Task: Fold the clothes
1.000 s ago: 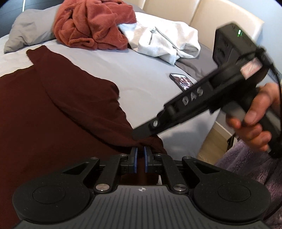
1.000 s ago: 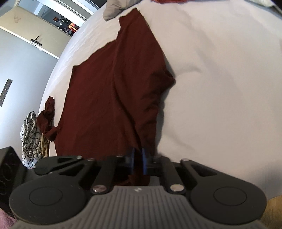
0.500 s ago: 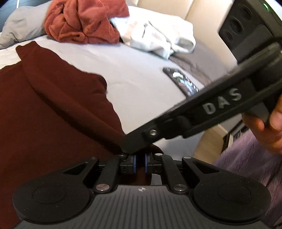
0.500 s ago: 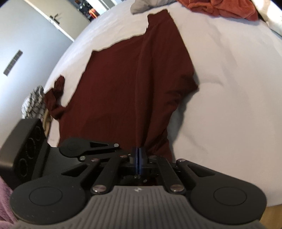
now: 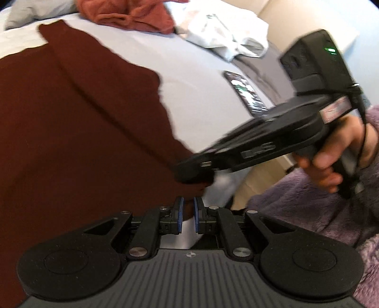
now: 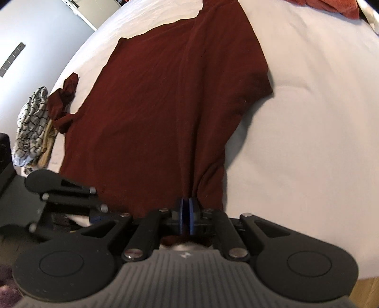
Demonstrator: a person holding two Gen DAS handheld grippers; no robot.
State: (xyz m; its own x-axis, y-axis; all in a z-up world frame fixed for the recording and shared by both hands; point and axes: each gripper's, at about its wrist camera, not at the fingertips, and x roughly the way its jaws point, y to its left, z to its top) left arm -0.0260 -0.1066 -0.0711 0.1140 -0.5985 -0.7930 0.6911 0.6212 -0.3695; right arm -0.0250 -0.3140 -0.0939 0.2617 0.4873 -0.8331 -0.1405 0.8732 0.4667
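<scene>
A maroon shirt (image 6: 170, 99) lies spread flat on the pale bed sheet (image 6: 308, 118), one side folded over along a lengthwise crease. My right gripper (image 6: 187, 214) pinches the shirt's near hem at that crease; its jaws are opening, with the cloth still pressed between the blue pads. In the left wrist view the right gripper (image 5: 193, 174) comes in from the right, held by a hand (image 5: 331, 161), its tip on the hem. My left gripper (image 5: 187, 213) is shut on the hem's edge just beside it. The left gripper's fingers (image 6: 97, 206) show blurred at the right view's left.
A rust-red garment (image 5: 132, 14), a white garment (image 5: 220, 30) and a grey pillow (image 5: 35, 11) lie at the bed's far end. A phone (image 5: 246, 94) rests on the sheet. A black-and-white patterned cloth (image 6: 30, 116) hangs at the bed's left edge. A purple fleece (image 5: 308, 206) is close by.
In the left view the right gripper has drawn back to the right, its tip still on the hem. The right view has rolled and shows more of the shirt. Both grips hold.
</scene>
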